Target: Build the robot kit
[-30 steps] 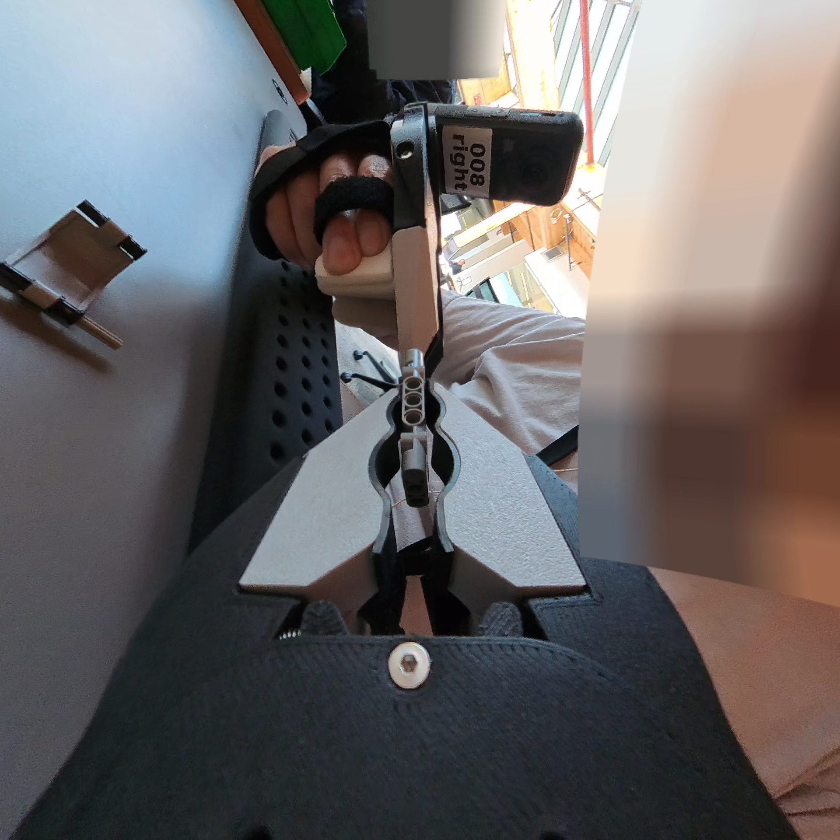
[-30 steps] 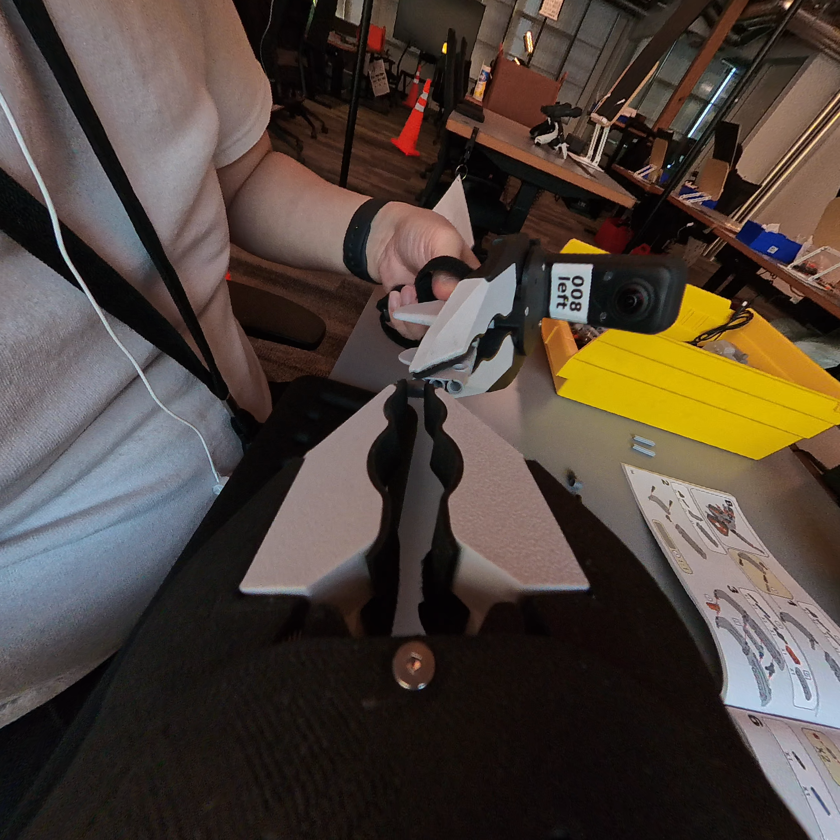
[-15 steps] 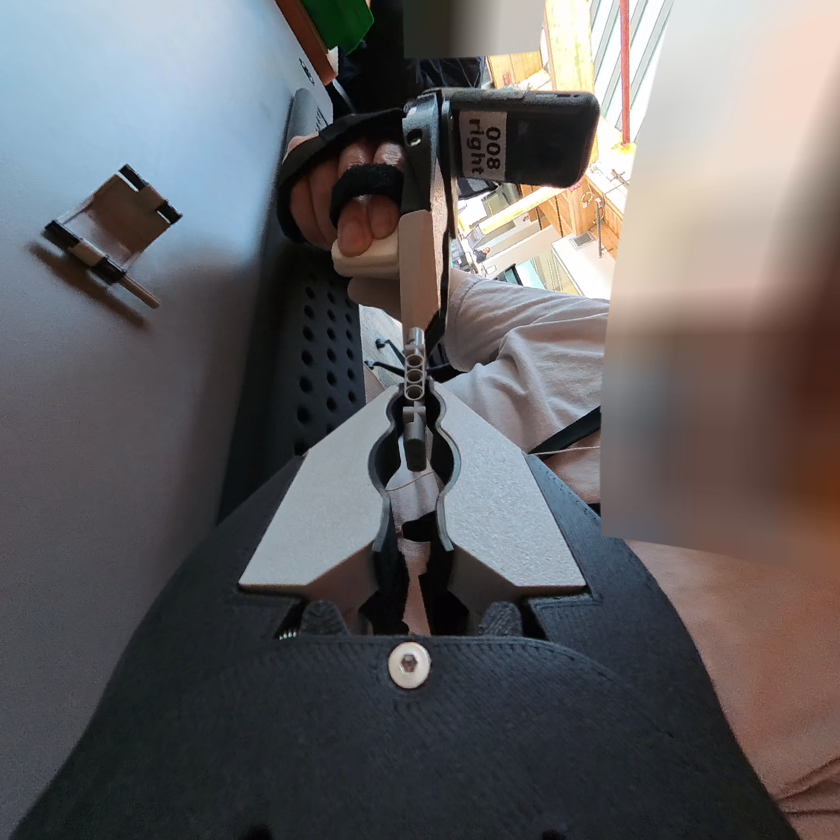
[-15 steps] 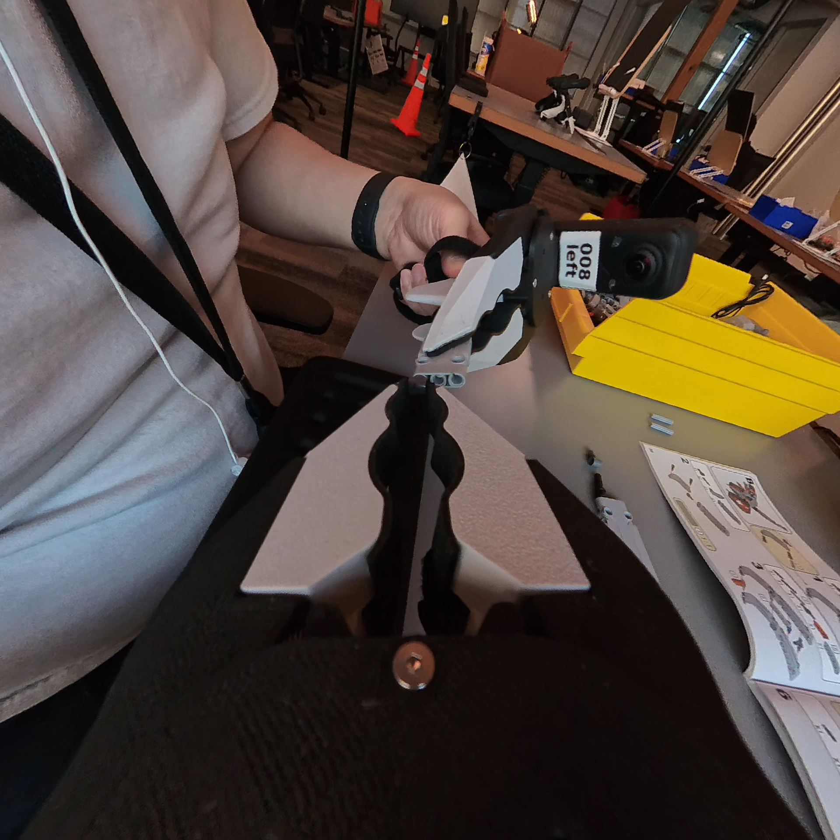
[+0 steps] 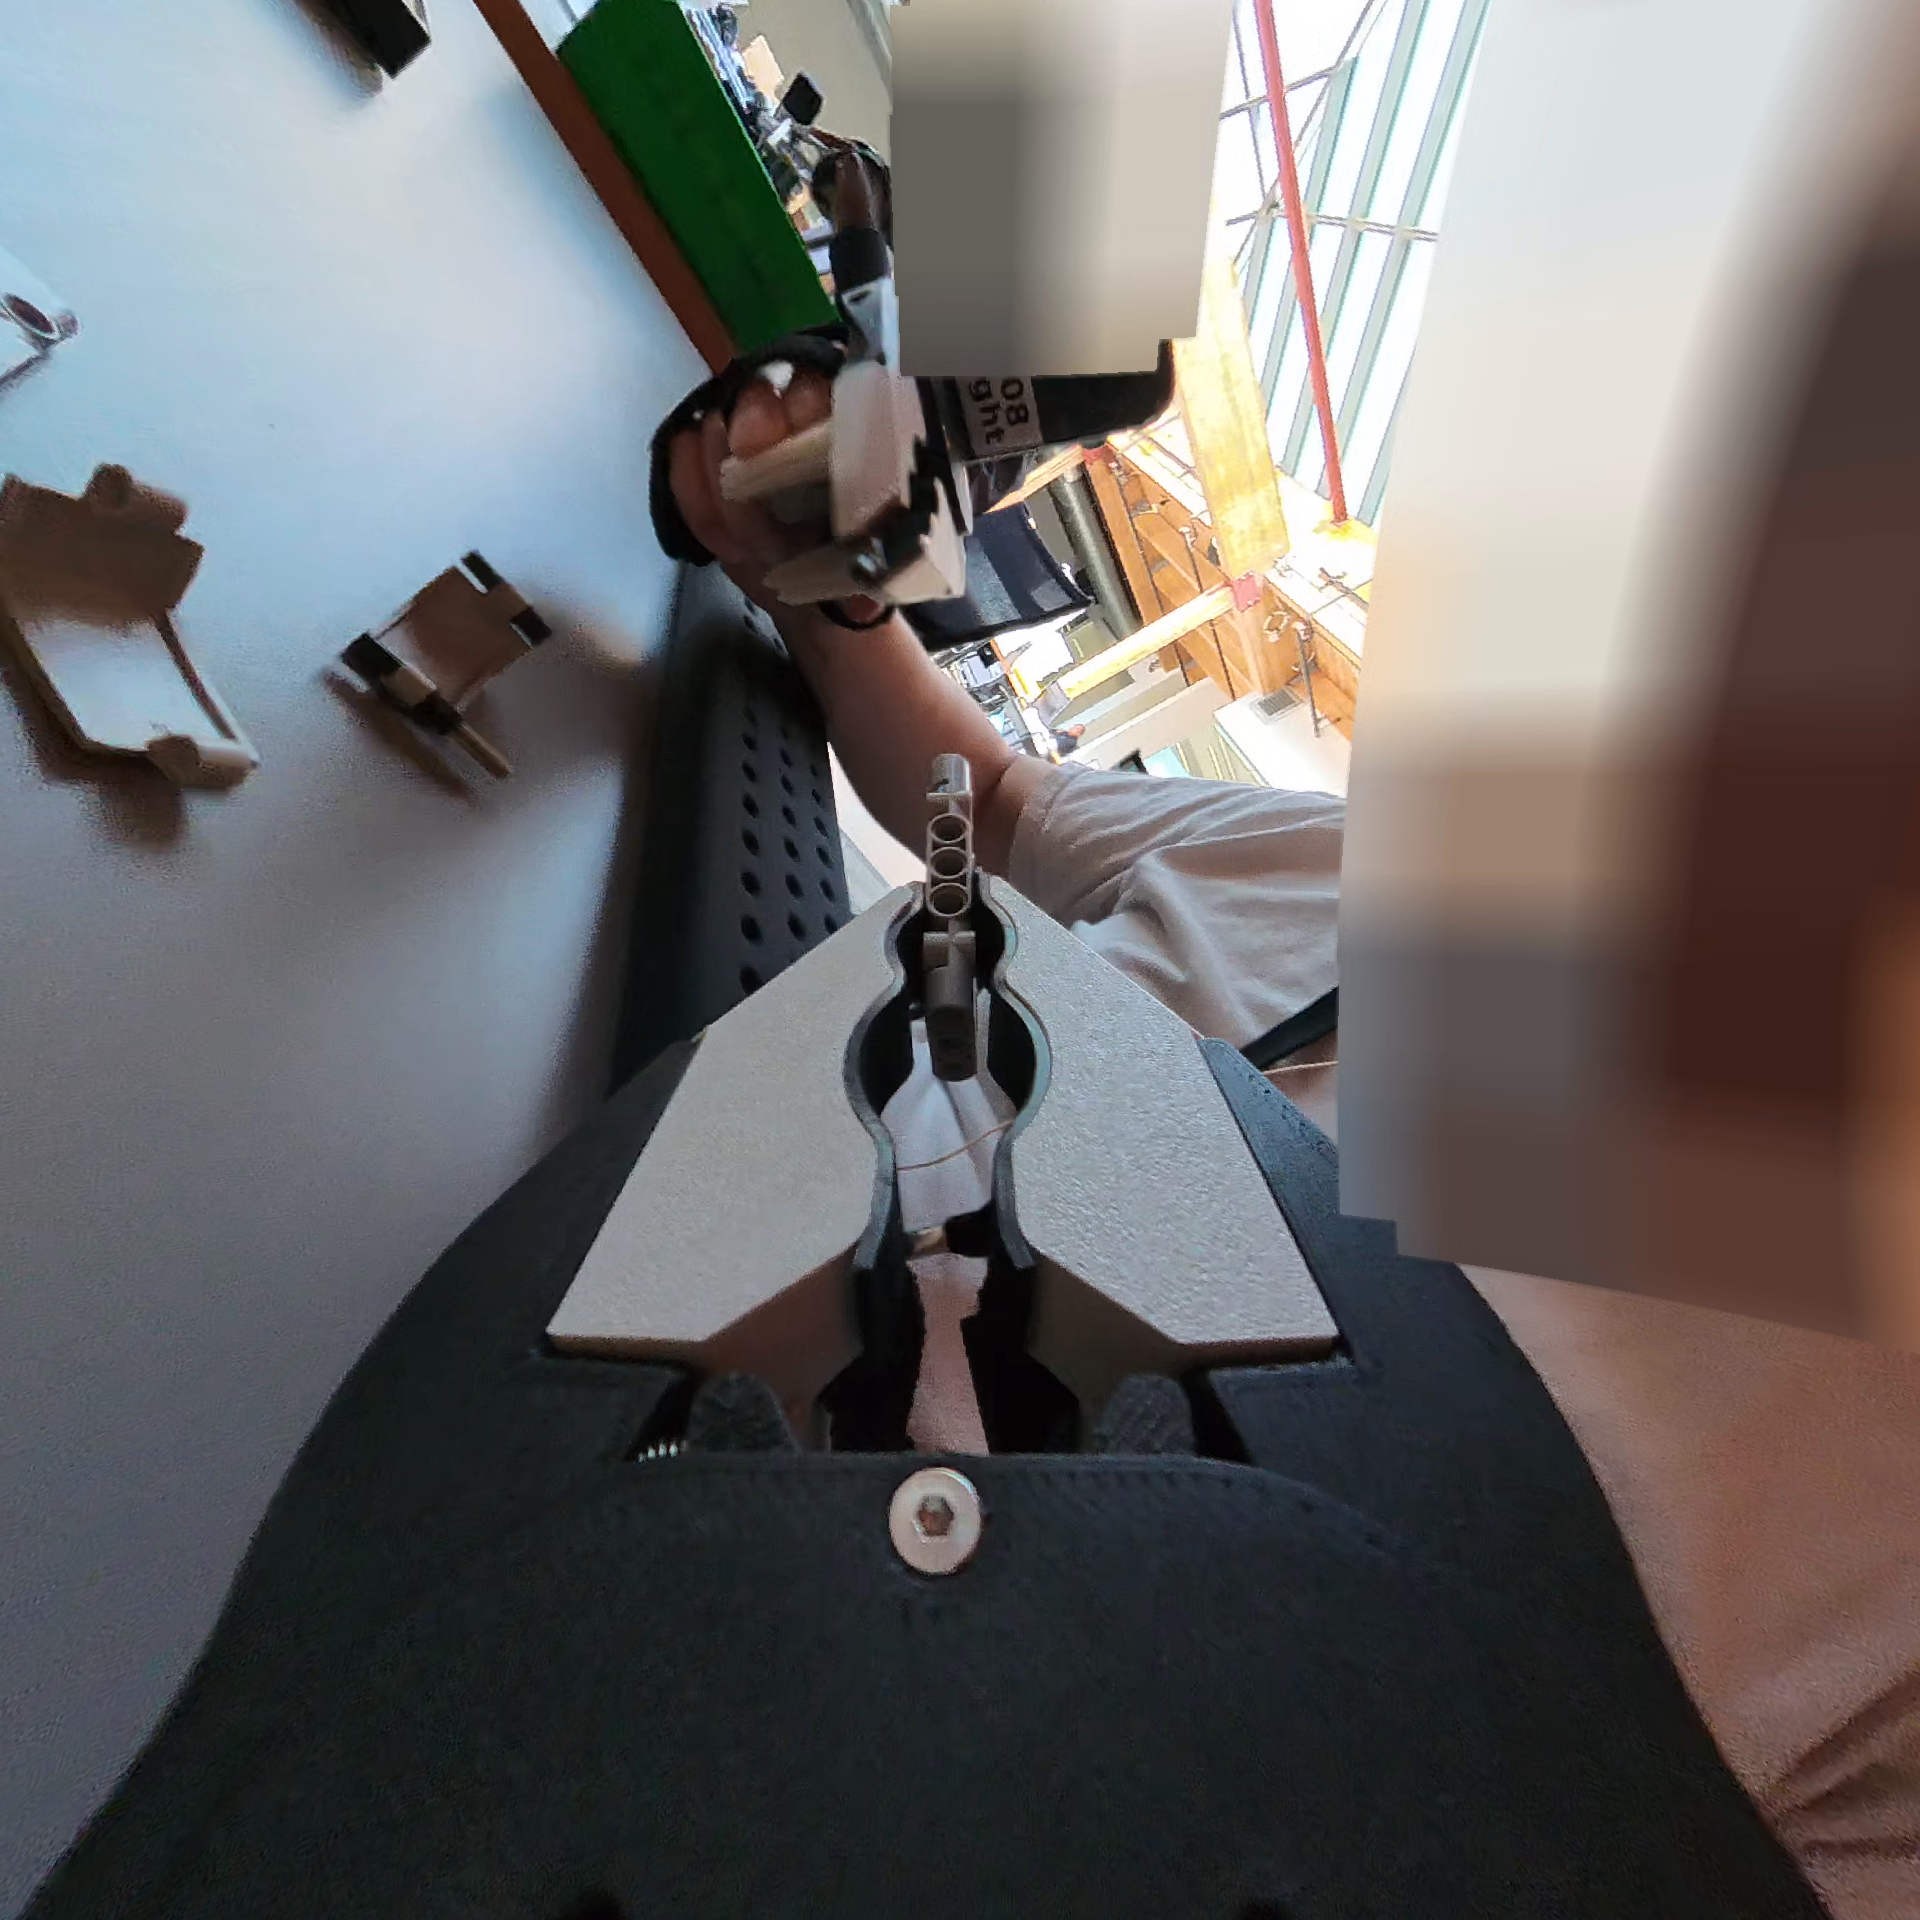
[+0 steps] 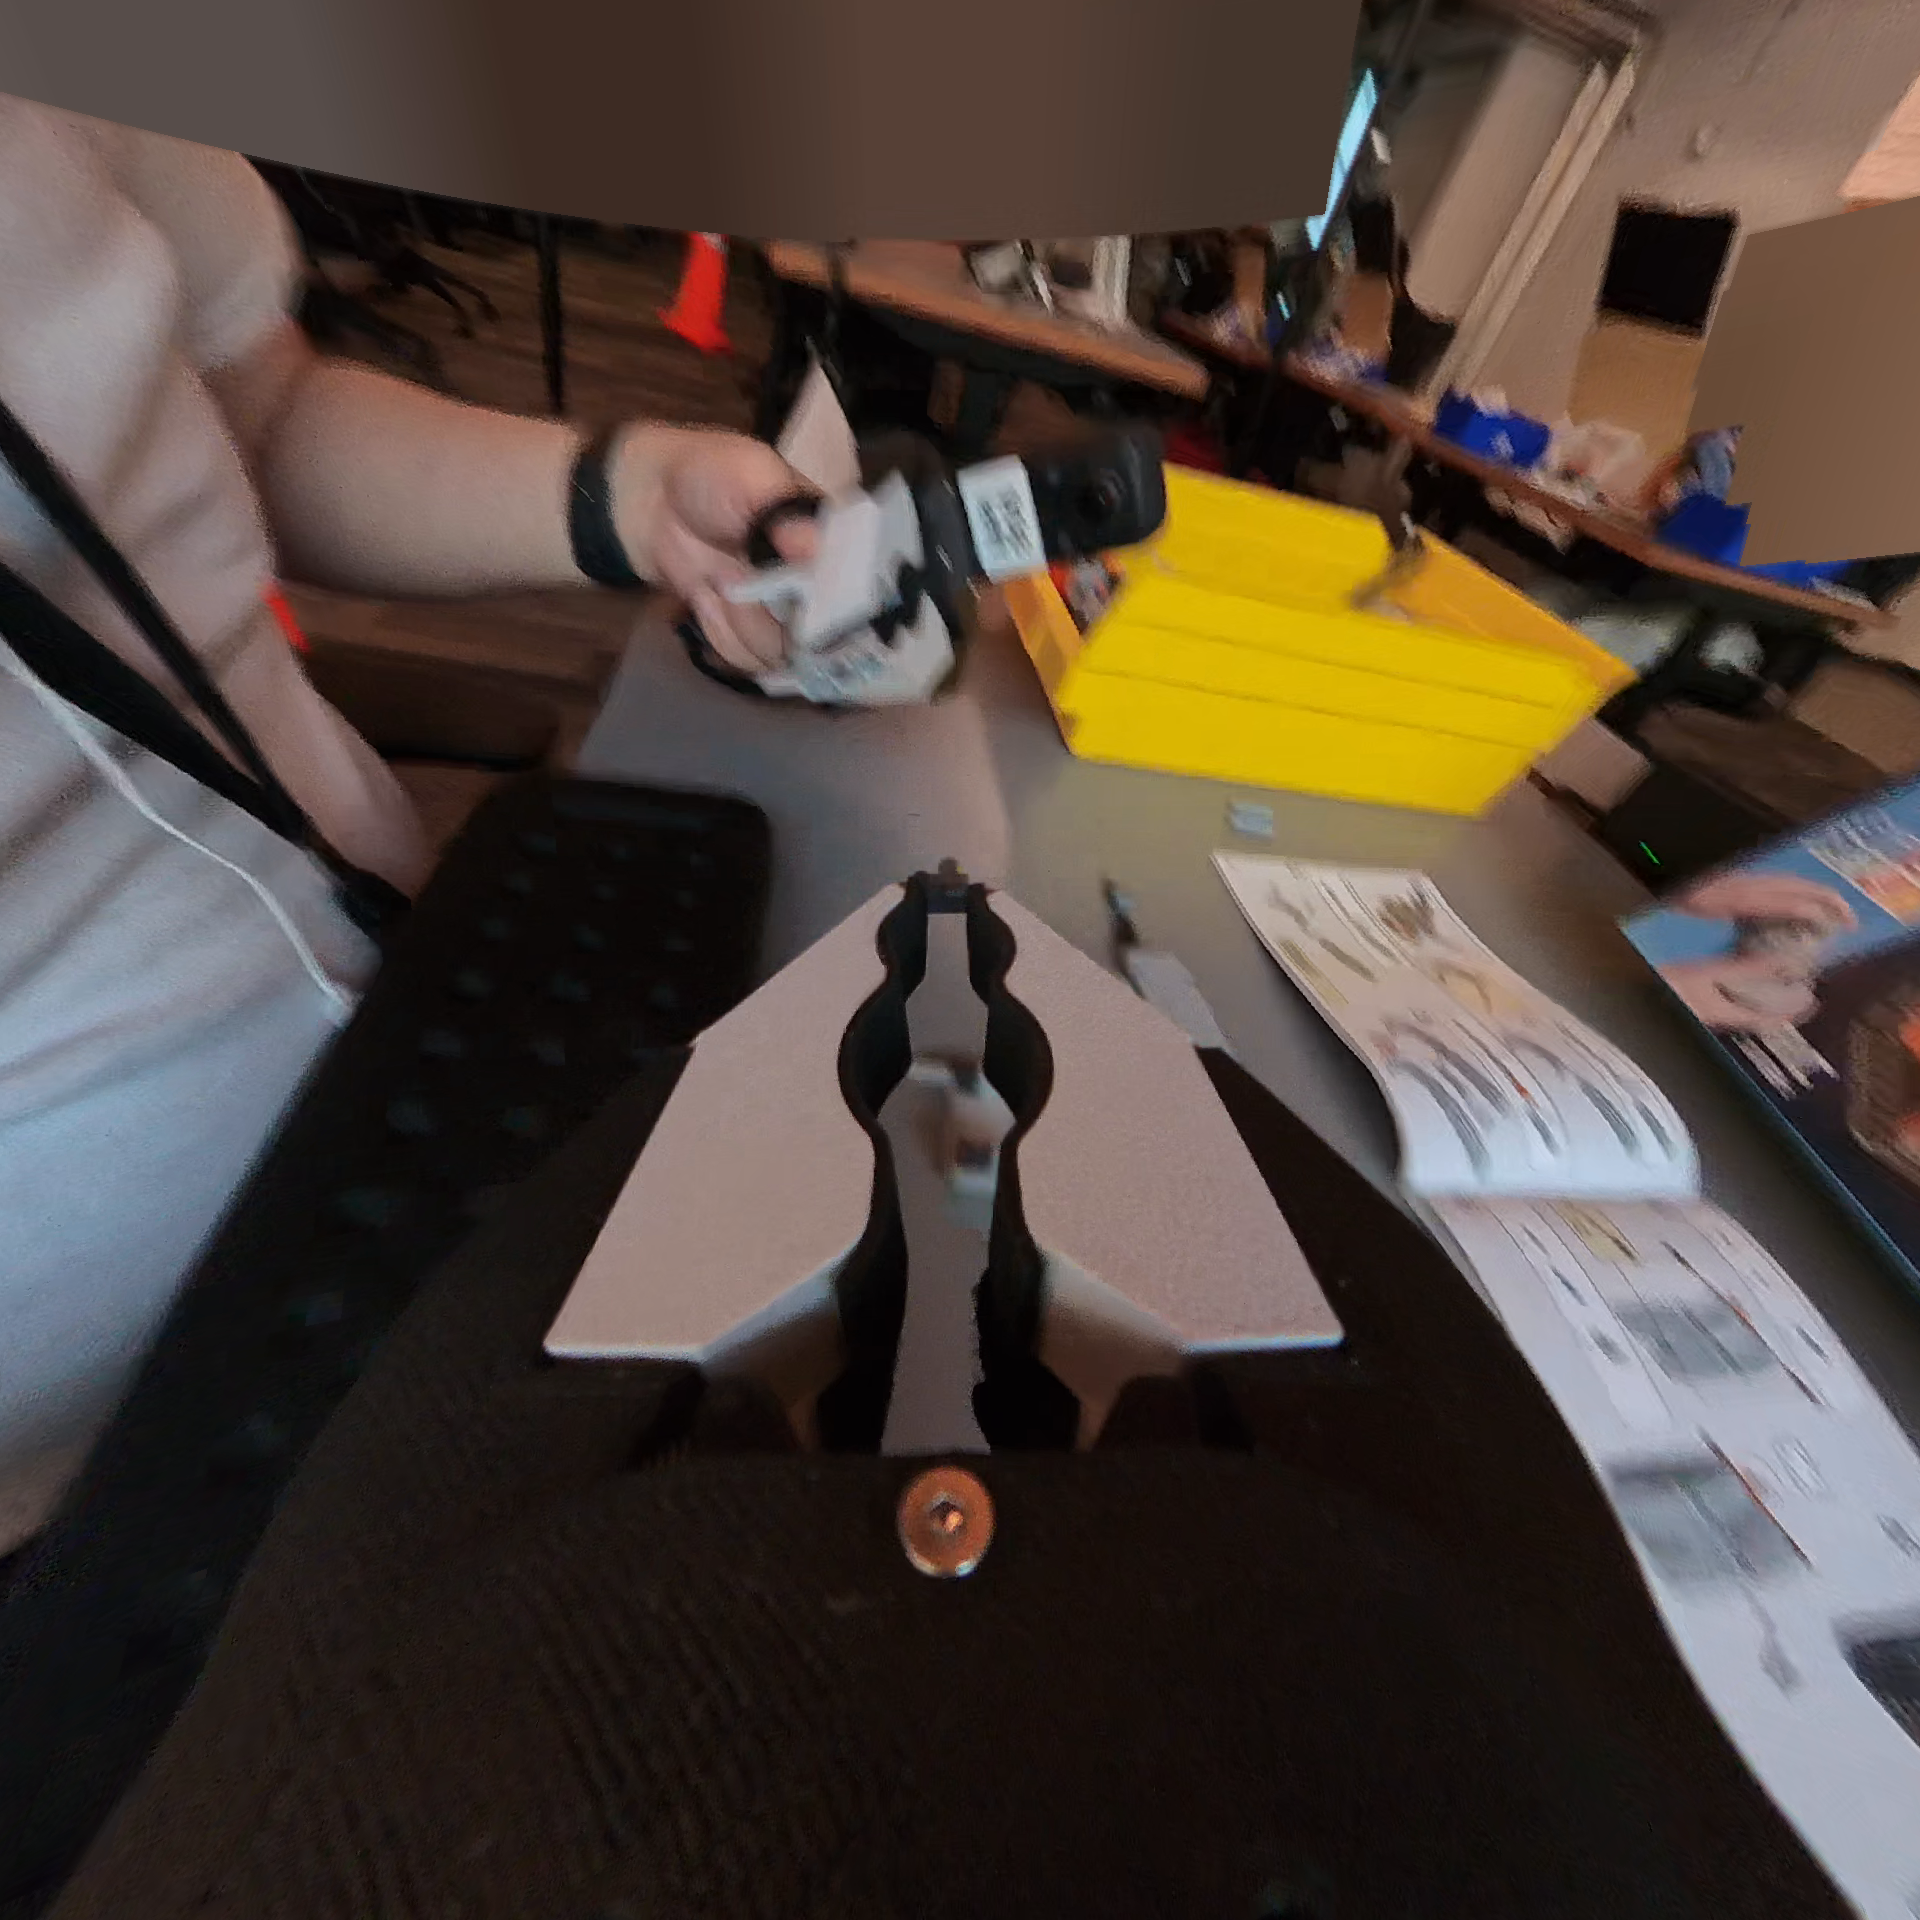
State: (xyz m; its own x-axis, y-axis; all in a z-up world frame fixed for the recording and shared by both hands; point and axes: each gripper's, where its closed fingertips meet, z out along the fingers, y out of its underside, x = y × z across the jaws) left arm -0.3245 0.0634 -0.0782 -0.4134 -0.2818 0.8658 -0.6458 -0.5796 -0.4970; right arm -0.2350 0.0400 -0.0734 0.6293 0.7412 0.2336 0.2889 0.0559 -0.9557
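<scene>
My left gripper (image 5: 951, 902) is shut on a grey beam with round holes (image 5: 951, 831), which sticks out past the tips; a grey pin (image 5: 951, 1023) hangs back from it between the jaws. My right gripper (image 6: 943, 899) is nearly closed on a small dark piece (image 6: 943, 883) held across its tips, above the grey table (image 6: 883, 790). In the left wrist view the right gripper (image 5: 873, 566) is held up and farther off. In the right wrist view the left gripper (image 6: 831, 655) is to the upper left, in a hand, blurred.
A yellow bin (image 6: 1299, 665) stands at the back of the table. An open instruction booklet (image 6: 1455, 1039) and a printed box (image 6: 1818, 987) lie to the right. White parts (image 5: 114, 644) (image 5: 436, 644) lie on the table. A black perforated chair seat (image 6: 582, 987) is at the table's near edge. There is about 10 centimetres between the tips of the two grippers.
The two grippers were tip to tip; now they are well apart. The left still holds the grey beam. Both views have swung and are blurred by motion.
</scene>
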